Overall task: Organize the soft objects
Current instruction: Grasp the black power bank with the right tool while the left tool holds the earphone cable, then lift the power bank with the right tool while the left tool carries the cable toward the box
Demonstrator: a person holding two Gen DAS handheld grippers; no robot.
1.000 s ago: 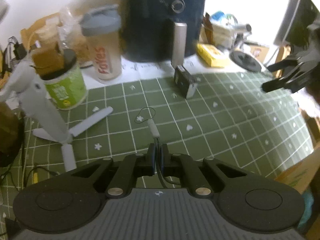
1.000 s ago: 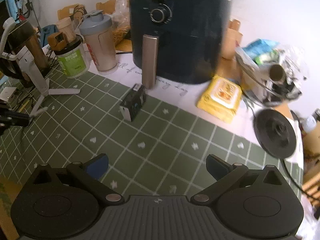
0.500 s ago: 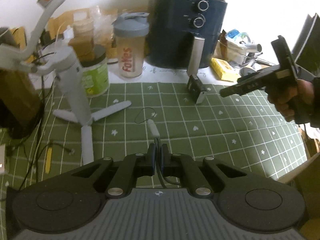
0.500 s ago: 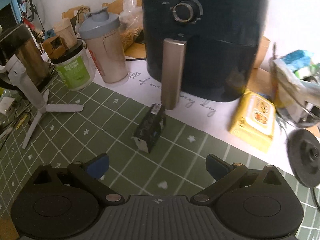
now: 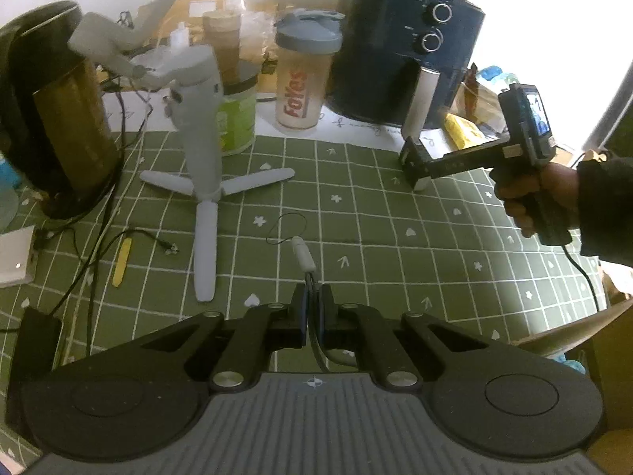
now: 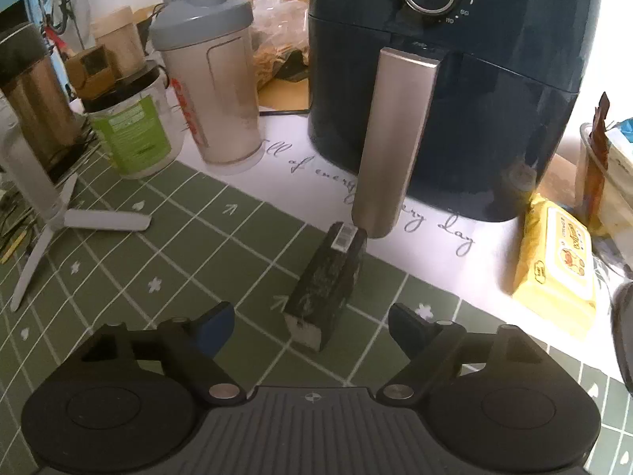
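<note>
My left gripper (image 5: 312,301) is shut on a thin dark cable; its grey plug (image 5: 303,254) and a small wire loop (image 5: 288,229) stick out ahead over the green grid mat (image 5: 395,237). My right gripper (image 6: 308,318) is open, its jaws on either side of a small dark box (image 6: 328,285) that lies on the mat in front of the air fryer (image 6: 447,91). In the left wrist view the right gripper (image 5: 415,166) shows at the right, held by a hand, with the box (image 5: 411,158) at its tips.
A white tripod gimbal (image 5: 198,126), a brass kettle (image 5: 59,111), a green tub (image 6: 134,134) and a shaker bottle (image 6: 213,79) stand at the back left. A yellow wipes pack (image 6: 558,269) lies right of the fryer. Loose cables (image 5: 99,237) lie at left.
The right gripper has moved forward and down to the dark box, which now lies between its open jaws. The left gripper has drawn back and turned left, still shut on the cable.
</note>
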